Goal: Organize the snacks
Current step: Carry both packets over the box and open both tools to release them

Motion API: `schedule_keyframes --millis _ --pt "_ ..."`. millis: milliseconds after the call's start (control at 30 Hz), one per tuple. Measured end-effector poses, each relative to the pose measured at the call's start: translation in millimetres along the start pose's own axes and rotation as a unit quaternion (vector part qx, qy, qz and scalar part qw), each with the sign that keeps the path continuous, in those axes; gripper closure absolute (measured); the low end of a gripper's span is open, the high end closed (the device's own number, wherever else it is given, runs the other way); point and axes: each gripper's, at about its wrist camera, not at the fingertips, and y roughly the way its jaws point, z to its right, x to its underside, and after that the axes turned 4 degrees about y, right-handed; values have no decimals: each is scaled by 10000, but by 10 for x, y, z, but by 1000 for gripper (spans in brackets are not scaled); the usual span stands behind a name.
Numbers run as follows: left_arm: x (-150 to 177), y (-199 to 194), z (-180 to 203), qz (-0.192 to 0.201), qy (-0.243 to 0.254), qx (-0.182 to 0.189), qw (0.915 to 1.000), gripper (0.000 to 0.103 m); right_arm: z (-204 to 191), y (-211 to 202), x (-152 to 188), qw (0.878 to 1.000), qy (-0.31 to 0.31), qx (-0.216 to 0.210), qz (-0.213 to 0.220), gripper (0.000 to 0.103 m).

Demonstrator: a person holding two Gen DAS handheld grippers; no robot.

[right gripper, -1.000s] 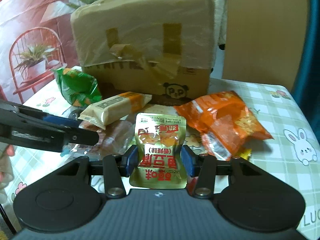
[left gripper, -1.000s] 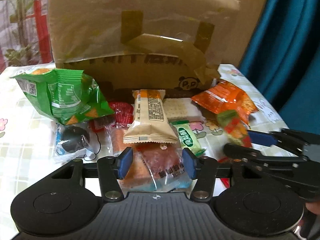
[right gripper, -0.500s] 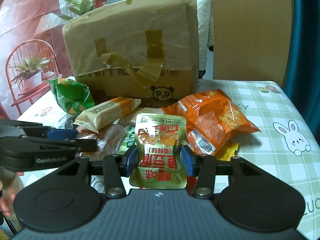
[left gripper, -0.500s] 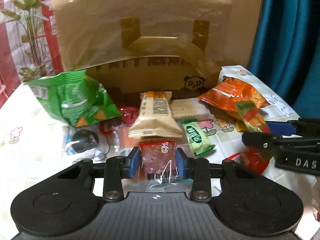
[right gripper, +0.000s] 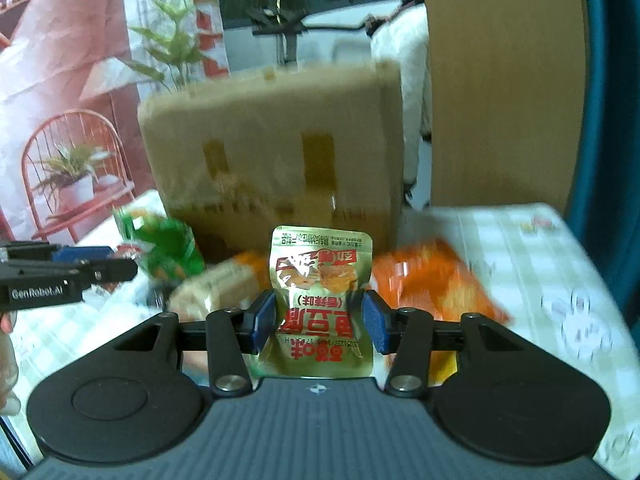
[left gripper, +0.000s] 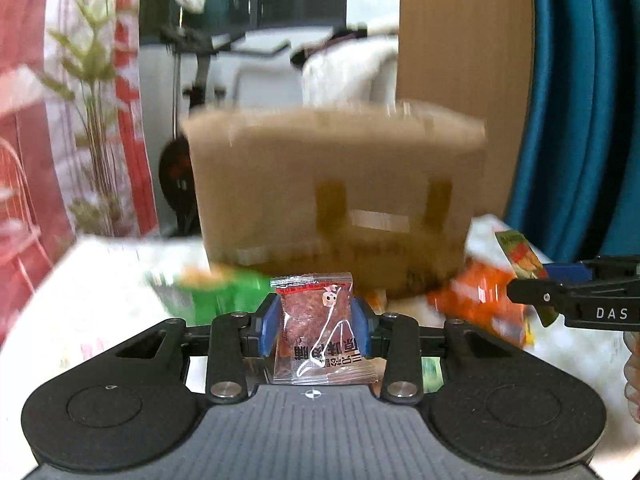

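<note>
- Both packets have come up off the pile since a second ago: my left gripper [left gripper: 313, 330] closed on the clear meat-snack packet [left gripper: 318, 332] and lifted it, and the cardboard box [left gripper: 336, 200] now sits lower in both views.
- Left fingers [left gripper: 267, 330] pinch that packet by its two side edges; it hangs upright, clear of the worktop [left gripper: 80, 300].
- My right gripper [right gripper: 320, 322] pinches the gold pouch [right gripper: 320, 292] the same way, held above the orange bag [right gripper: 432, 284] and the green bag [right gripper: 168, 248].
- Step in hand, as I judge it: carrying both to the box.
- To do it well I'd keep the squeeze steady, since slick film may slip; lift above the box's top edge before going forward; keep the two grippers well apart; release only once over the opening, which I can't see from here.
</note>
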Motion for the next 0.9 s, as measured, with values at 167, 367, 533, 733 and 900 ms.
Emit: schedule_keyframes --millis 167,367,533,733,900 --pt "-553 39 -158 567 32 -74 9984 63 -53 -37 -520 9985 -241 -61 491 53" --pt "-1307 397 -236 902 -10 -12 9959 62 -172 143 -1272 9937 -543 -116 976 53" --pt "-1640 829 -294 778 -123 62 9969 62 -238 576 -1642 9941 -570 3 918 53" --pt "-1741 1289 -351 406 -244 323 9984 50 -264 966 -1775 9960 -533 177 693 49" --pt "-1571 1277 -428 262 -282 279 9989 37 -163 1091 -1769 9986 -147 194 477 34"
